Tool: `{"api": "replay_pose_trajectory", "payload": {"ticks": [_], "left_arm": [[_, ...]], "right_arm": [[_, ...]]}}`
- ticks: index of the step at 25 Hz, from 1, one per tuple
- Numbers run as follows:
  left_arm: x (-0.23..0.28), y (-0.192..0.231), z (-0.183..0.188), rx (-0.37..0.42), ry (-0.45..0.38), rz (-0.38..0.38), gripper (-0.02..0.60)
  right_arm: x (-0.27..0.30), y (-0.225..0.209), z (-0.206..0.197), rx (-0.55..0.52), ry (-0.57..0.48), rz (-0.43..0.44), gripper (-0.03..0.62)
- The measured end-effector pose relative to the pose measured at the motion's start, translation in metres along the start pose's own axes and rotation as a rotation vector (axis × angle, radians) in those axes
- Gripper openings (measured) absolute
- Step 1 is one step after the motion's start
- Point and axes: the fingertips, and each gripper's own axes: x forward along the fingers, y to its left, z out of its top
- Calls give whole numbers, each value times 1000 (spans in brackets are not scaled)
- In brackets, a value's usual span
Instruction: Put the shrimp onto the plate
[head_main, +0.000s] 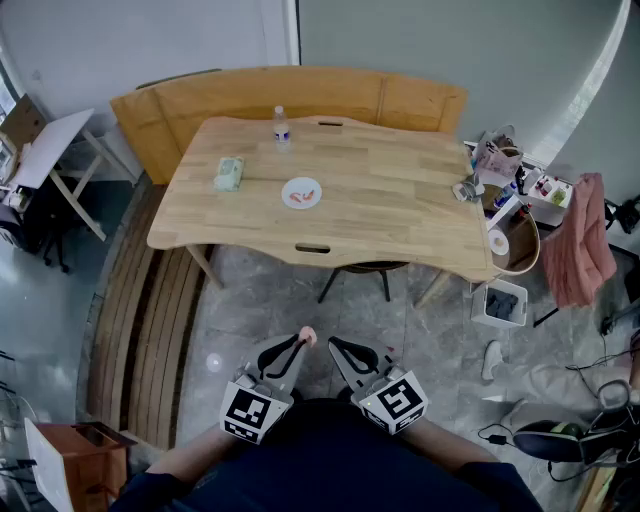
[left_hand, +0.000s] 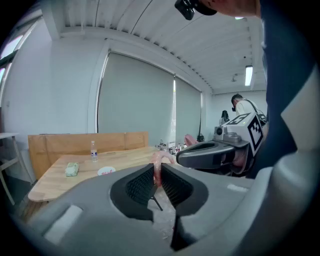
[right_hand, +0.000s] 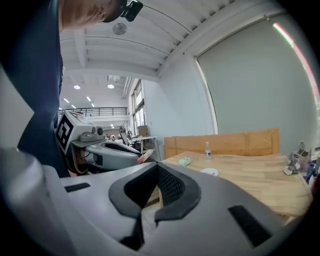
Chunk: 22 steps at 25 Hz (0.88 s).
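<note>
My left gripper (head_main: 303, 341) is shut on a pink shrimp (left_hand: 159, 162), whose tip (head_main: 309, 336) sticks out past the jaws. It is held low over the floor, well short of the table. The white plate (head_main: 301, 192) lies near the middle of the wooden table (head_main: 400, 215) with another pink shrimp on it; the same plate (left_hand: 106, 171) shows far off in the left gripper view and as the plate (right_hand: 209, 172) in the right gripper view. My right gripper (head_main: 338, 346) sits beside the left one, jaws together, with nothing between them.
A water bottle (head_main: 282, 127) stands at the table's far edge and a green packet (head_main: 229, 173) lies left of the plate. A wooden bench (head_main: 160, 110) wraps the far and left sides. A stool base (head_main: 360, 272) stands under the near edge. Clutter and a bin (head_main: 499, 303) crowd the right.
</note>
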Motion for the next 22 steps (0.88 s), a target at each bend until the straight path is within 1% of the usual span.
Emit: {"api": "replay_pose_trajectory", "payload": {"ticks": [3,7,13,17,22], "left_arm": [[-1,-4,0,1,0,3,50],[-1,-5,-1,3,-1,6,49],[0,-5,-1,1,2,12,49],[3,-6,-1,-4,6,18,49],[8,-10,1,-7,8,35,49]], "right_arm": [[-6,1,-11,0,9,-2,9],[-8,2,-15,-2,11,1,9],[-7,0,-12,6,11,1,9],[-7,-2,-16,22,20,20,9],[-12,-8,-14,31,1,35,9]]}}
